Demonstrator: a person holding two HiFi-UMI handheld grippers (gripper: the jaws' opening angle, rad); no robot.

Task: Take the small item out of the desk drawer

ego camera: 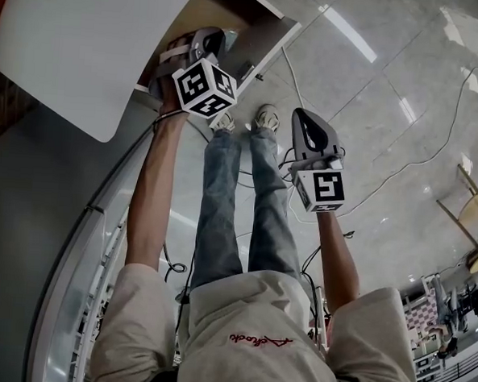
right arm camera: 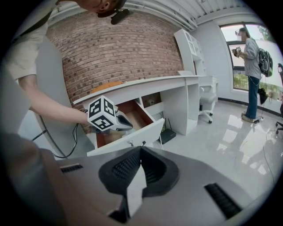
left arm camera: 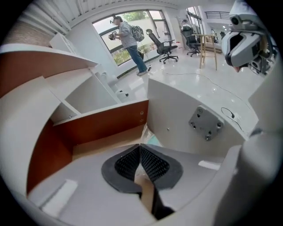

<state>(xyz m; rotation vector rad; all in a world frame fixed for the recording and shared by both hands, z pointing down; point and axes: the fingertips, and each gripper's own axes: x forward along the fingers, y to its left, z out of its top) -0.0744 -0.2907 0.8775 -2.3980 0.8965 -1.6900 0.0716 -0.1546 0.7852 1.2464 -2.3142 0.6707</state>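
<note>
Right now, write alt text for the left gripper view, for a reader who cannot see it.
The left tool, jaws together, reaches into an open wood-lined desk drawer, its tips at a small clear-wrapped teal item lying inside; whether it pinches the wrap is unclear. Beyond are a white panel and a person standing by a window.

I held two grippers, the left gripper and the right gripper, and they carried two marker cubes, the left cube and the right cube. I counted one desk, one open drawer and one small packet. I also counted two shoes of mine and one other person.
</note>
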